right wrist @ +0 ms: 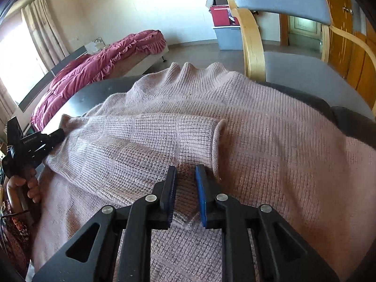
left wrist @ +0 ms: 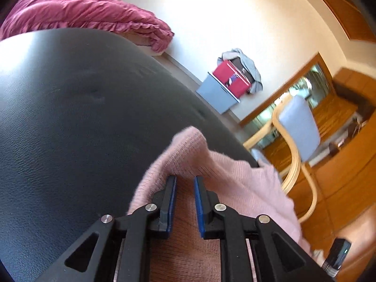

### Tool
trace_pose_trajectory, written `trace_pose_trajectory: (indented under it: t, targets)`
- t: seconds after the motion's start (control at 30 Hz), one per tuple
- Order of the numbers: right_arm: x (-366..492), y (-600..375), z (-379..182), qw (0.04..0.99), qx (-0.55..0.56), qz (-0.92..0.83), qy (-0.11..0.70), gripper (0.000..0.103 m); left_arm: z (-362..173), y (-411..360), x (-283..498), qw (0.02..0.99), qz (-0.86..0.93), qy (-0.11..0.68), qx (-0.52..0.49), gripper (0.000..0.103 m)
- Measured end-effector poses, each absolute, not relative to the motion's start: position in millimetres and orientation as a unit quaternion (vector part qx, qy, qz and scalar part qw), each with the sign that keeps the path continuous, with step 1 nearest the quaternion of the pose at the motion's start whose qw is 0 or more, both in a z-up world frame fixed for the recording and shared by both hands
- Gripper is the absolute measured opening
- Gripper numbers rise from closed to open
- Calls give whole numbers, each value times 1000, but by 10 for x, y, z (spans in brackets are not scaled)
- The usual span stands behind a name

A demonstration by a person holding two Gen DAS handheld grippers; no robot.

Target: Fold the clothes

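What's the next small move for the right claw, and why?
Probably close the right claw on the knit under it. Its jaws stand apart over the pink sweater, beside the sleeve already laid across the body; nothing is gripped yet.

Daylight floods from the window (right wrist: 14, 54), blowing out the wall (right wrist: 150, 2) beside it, while fisheye bending and dark vignetting mark both views' edges.

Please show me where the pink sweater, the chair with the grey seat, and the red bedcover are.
pink sweater (right wrist: 270, 127): right wrist view, its knitted body.
chair (right wrist: 303, 69): right wrist view, its grey seat.
red bedcover (left wrist: 77, 11): left wrist view, its crumpled top.
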State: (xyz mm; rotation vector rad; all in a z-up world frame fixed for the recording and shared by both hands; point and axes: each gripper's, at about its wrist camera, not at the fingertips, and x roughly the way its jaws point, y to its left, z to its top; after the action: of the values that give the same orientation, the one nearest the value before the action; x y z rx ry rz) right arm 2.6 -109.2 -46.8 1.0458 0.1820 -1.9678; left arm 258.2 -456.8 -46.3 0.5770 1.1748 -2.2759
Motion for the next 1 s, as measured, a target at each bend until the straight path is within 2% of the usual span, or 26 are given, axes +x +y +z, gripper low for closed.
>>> trace_pose_trajectory:
  t: [0.33,0.53,0.8,0.87,0.93,1.0]
  targets:
    - [-48,-1036,-431,444,426,-786,55,17,-463,-4574,2411,264,-836,423,227,16]
    - [-29,-1069,-428,441,425,-788,64,17,-470,-4592,2329,265,-835,422,233,3]
    - [-10,-1099,-430,437,419,-792,76,17,-488,-4598,2319,245,-839,436,216,4]
    - [2,-1111,-427,435,417,-794,81,17,-383,-4502,2319,253,-849,410,219,9]
    - [-2,-1113,-429,435,418,-793,80,17,-191,-4294,2215,260,-864,360,235,9]
    - [-8,-1111,-433,436,419,-792,76,17,-5,-3966,2023,218,-888,322,246,11]
